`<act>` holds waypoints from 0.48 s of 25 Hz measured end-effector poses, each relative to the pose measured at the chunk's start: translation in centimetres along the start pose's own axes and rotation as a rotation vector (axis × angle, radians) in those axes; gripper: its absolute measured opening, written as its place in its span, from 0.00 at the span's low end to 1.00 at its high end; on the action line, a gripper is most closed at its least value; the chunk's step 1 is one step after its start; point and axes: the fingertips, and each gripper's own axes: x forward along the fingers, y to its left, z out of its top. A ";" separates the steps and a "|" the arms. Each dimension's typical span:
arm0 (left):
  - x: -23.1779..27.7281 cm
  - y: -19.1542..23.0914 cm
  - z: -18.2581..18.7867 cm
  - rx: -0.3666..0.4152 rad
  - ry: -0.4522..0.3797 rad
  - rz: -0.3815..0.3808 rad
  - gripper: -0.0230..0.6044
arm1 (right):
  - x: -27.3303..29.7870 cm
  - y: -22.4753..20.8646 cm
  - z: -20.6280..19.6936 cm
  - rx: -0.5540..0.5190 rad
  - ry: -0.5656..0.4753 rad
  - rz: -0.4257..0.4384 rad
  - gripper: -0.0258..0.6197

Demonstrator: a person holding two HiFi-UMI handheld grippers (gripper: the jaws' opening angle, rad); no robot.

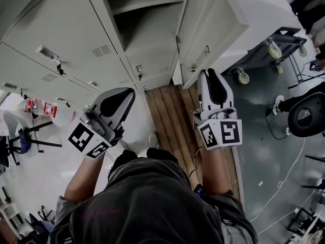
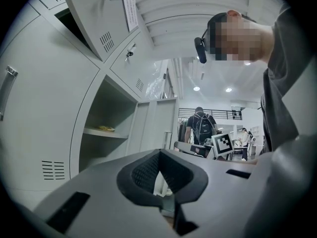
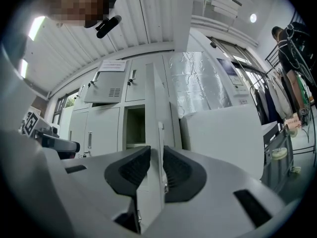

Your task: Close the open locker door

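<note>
In the head view the open locker door [image 1: 203,32] swings out from the grey locker bank toward me, leaving its compartment [image 1: 147,14] with a shelf exposed. My right gripper [image 1: 209,74] points level at the door's free edge. The right gripper view shows that thin door edge [image 3: 156,128] running upright between the two black pads [image 3: 130,172], which press on it from both sides, so my right gripper [image 3: 157,168] is shut on it. My left gripper [image 1: 127,93] hovers to the left in front of closed lockers, shut and holding nothing. In its own view, my left gripper [image 2: 159,171] faces the open compartment [image 2: 106,128].
A second locker door [image 2: 94,19] higher up stands ajar. A white cabinet [image 1: 264,14] sits right of the door, with a wheeled cart [image 1: 271,47] beside it. Wooden flooring [image 1: 172,121] runs under me; a chair [image 1: 307,116] and cables lie at right. A person with a backpack [image 2: 200,125] stands far off.
</note>
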 end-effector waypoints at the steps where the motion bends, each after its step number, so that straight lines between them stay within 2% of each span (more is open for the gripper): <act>1: 0.0 0.1 0.0 -0.001 0.000 0.002 0.06 | 0.0 0.1 0.0 0.001 0.000 0.004 0.18; 12: -2.2 1.8 -0.2 -0.010 -0.008 0.048 0.06 | 1.4 3.2 -0.5 -0.001 0.003 0.063 0.18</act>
